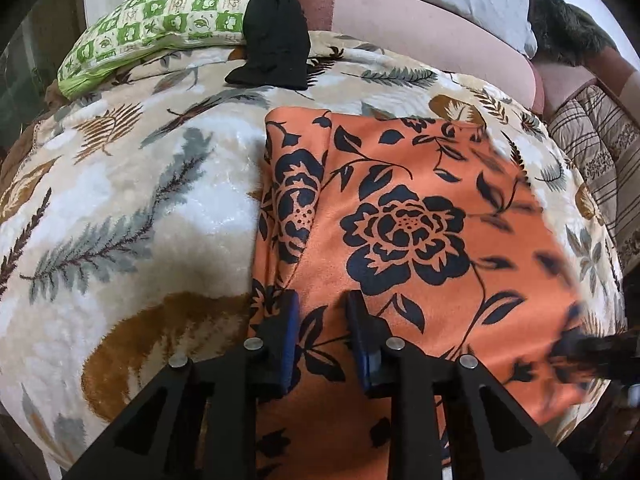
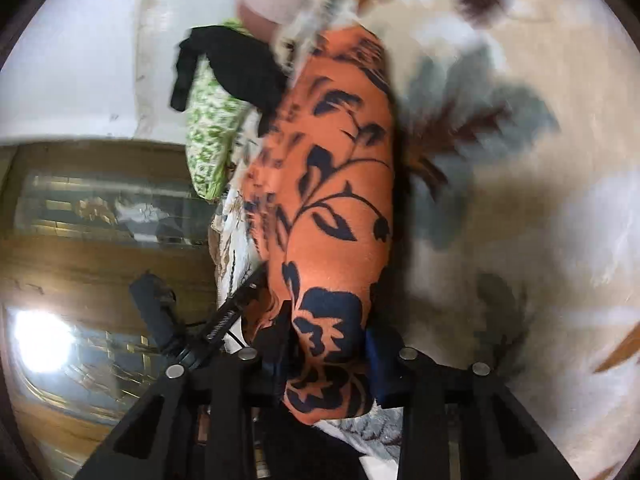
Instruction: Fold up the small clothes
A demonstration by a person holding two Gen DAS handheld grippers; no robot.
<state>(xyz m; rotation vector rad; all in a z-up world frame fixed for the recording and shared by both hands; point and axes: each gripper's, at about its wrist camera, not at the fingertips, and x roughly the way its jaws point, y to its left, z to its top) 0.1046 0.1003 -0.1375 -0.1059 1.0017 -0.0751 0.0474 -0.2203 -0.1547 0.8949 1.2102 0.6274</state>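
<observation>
Orange floral cloth [image 1: 400, 220] flat on leaf-print blanket [image 1: 120, 200]; left gripper [image 1: 322, 312] slightly parted above it; right gripper [image 2: 326, 344] pinching its edge.

Leaf-patterned blanket [image 1: 120, 208], green checked pillow [image 1: 160, 20], white wall [image 2: 80, 60], wooden floor [image 2: 80, 264]

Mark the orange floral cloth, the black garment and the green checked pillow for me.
orange floral cloth [image 1: 404, 232], left wrist view, on its big black flower.
black garment [image 1: 276, 40], left wrist view, on its middle.
green checked pillow [image 1: 160, 20], left wrist view, on its top face.
</observation>
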